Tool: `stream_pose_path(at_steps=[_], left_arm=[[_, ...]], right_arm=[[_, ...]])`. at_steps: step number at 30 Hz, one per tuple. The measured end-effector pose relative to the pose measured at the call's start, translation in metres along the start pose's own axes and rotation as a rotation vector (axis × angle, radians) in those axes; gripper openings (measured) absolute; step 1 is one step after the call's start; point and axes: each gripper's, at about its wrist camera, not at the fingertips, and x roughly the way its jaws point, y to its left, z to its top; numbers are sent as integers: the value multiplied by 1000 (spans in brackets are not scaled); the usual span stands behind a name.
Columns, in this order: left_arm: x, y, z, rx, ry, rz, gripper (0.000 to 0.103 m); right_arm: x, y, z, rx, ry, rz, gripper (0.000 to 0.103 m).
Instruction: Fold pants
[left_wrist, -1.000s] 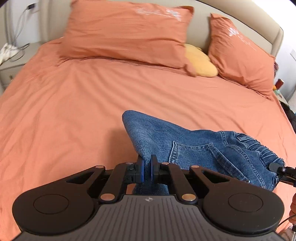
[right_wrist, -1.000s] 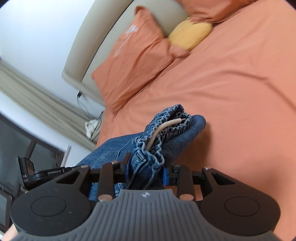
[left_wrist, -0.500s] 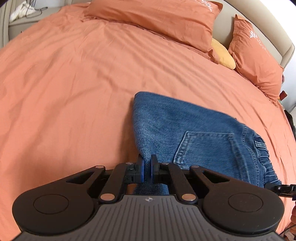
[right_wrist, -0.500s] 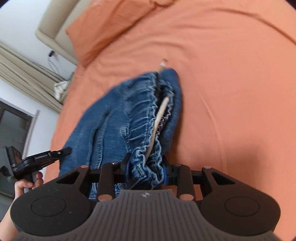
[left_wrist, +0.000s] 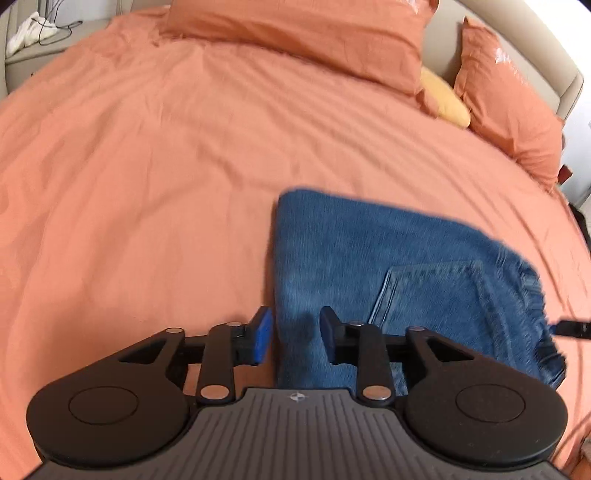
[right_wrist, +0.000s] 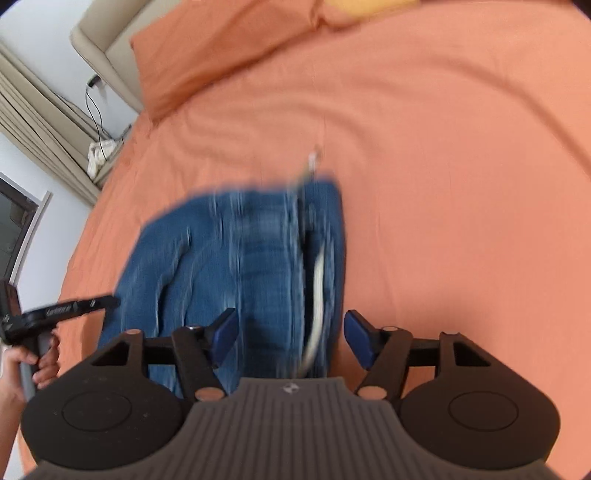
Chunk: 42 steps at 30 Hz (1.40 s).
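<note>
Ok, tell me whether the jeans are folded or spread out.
Folded: the jeans lie as a compact doubled block on the bed, back pocket on top.

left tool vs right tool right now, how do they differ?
The left tool straddles the jeans' plain folded edge; the right tool straddles the gathered waistband with its pale drawstring. The right tool's jaws stand wider than the left tool's. Shared: both have just been opening, pads off the denim, jeans lying on the orange bedcover.

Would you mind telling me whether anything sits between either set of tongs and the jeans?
Nothing visible does. The jeans lie folded on the orange bedspread, denim directly between the open left tongs and the open right tongs, both having just been opening.
</note>
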Motion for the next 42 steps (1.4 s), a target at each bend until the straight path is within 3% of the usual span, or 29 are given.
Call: stream_pose_path(at_steps=[3,7,9,13,19,23,25,30,35,40,42], left_arm=[[1,-5,11,6,-11,14,36],[10,-12,17,0,-2,10,36],[19,-14,15,-4,20,17,32],[32,-15,7,33,43,76,30],[41,-6,2,-25,89,87,31],[16,-23,2,69,68,161,31],[-2,-34,-6,150,40,187,31],[-39,-62,-42,309,7,195,30],[-43,-80,-83,407,18,260,25],[-25,-76,-106,403,78,308,24],[-15,-70,-106,350,96,304,24]], right_arm=[[12,-3,33,7,-34,10,65],[41,-10,59,77,4,53,62],[52,-12,61,95,25,40,29],[48,5,61,-33,-3,-56,1],[69,14,57,-127,20,-157,0],[60,35,56,-216,-4,-225,2],[44,47,50,-260,-38,-233,7],[4,77,7,-370,-91,-167,8],[-10,97,-53,-512,-98,-189,8],[7,88,-87,-545,-79,-262,8],[19,76,-91,-517,-57,-273,7]])
